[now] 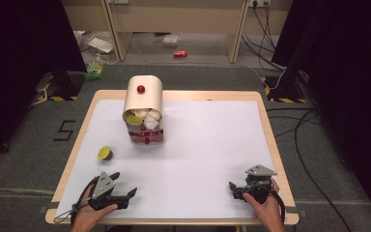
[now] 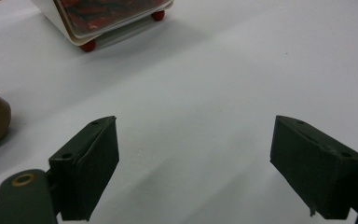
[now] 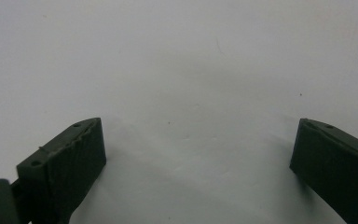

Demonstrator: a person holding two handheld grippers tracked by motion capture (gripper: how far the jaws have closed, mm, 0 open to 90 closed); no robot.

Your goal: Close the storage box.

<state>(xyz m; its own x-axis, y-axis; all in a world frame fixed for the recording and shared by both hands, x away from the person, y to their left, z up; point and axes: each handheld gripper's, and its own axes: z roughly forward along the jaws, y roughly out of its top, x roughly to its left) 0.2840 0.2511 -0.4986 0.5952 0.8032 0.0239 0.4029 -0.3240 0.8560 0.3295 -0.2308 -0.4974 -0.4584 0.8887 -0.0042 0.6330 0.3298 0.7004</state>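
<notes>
A black figure 5 (image 1: 65, 130) is marked on the grey floor left of the table. Nothing else can be read.

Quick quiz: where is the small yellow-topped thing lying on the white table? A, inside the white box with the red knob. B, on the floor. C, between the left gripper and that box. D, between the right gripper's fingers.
C: the small yellow-topped thing lies on the table, between the left gripper and the white box.
</notes>
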